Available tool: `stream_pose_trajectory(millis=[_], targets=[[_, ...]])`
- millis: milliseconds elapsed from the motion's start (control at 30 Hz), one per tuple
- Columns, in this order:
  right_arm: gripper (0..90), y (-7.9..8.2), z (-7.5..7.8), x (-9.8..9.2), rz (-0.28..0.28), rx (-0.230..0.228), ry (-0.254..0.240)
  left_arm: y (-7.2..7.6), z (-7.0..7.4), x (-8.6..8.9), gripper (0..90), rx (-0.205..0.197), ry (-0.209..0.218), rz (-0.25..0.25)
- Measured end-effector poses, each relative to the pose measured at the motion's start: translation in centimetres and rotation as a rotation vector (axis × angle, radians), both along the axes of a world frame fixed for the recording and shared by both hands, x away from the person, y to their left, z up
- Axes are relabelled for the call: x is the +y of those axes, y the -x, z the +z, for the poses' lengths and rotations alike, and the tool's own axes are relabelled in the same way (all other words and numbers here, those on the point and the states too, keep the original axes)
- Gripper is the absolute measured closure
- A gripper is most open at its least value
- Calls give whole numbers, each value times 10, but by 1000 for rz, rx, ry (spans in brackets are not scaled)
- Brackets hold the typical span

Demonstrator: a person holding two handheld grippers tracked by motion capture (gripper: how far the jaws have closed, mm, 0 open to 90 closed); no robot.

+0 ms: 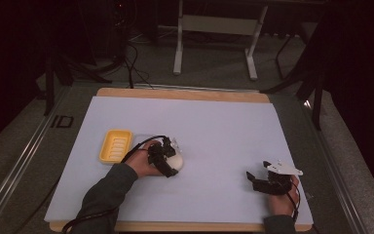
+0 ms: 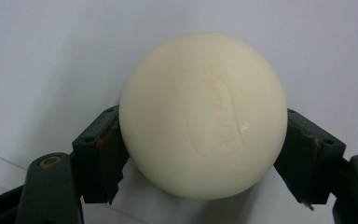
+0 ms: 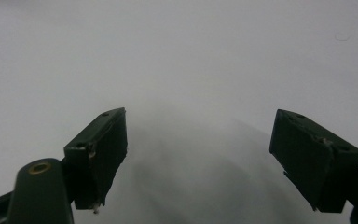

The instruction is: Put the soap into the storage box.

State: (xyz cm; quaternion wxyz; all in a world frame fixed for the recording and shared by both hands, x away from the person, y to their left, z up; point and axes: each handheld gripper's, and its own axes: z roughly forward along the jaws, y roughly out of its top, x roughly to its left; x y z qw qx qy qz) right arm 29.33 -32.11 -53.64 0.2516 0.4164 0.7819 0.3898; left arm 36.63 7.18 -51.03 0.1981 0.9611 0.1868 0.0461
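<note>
the letters "id" stand in white on the dark floor strip (image 1: 61, 121) at the left of the high view. the soap (image 2: 204, 114) bears a pressed oval stamp, centre frame, its lettering too faint to read.

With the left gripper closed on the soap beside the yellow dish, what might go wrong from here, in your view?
The soap is round and smooth, and the left gripper pinches it only at its widest sides, so it may squirt out when lifted. The dish is light-looking and close by, so a hand swinging over could nudge it across the sheet.
</note>
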Motion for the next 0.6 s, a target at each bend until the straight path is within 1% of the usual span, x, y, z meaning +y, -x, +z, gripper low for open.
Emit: stream_pose_trajectory(millis=[33, 100, 133, 200, 233, 267, 300, 333, 367, 400, 433, 467, 533, 600], targets=[[189, 0, 0, 0, 0, 0, 0, 1, 1, 1, 252, 3, -9, -8], [189, 0, 0, 0, 0, 0, 0, 1, 1, 1, 252, 3, -9, -8], [189, 0, 0, 0, 0, -1, 1, 4, 3, 3, 252, 21, -43, -40], [189, 0, 0, 0, 0, -2, 1, 5, 4, 4, 252, 28, -73, -63], [189, 0, 0, 0, 0, -1, 0, 6, 5, 5, 252, 32, -86, -71], [189, 0, 0, 0, 0, -1, 0, 6, 5, 5, 252, 32, -86, -71], [189, 0, 0, 0, 0, -1, 0, 7, 6, 5, 252, 38, -108, -86], [189, 0, 0, 0, 0, -1, 0, 7, 6, 5, 252, 38, -108, -86], [189, 0, 0, 0, 0, -2, 1, 9, 8, 4, 252, 56, -142, -104], [189, 0, 0, 0, 0, -2, 2, 9, 9, 3, 252, 59, -166, -121], [189, 0, 0, 0, 0, -1, 2, 9, 9, 2, 251, 61, -183, -128], [189, 0, 0, 0, 0, -1, 2, 9, 9, 2, 251, 61, -183, -128], [189, 0, 0, 0, 0, -1, 3, 10, 10, -2, 250, 59, -211, -140], [189, 0, 0, 0, 0, -1, 4, 9, 9, -5, 246, 57, -217, -140]])
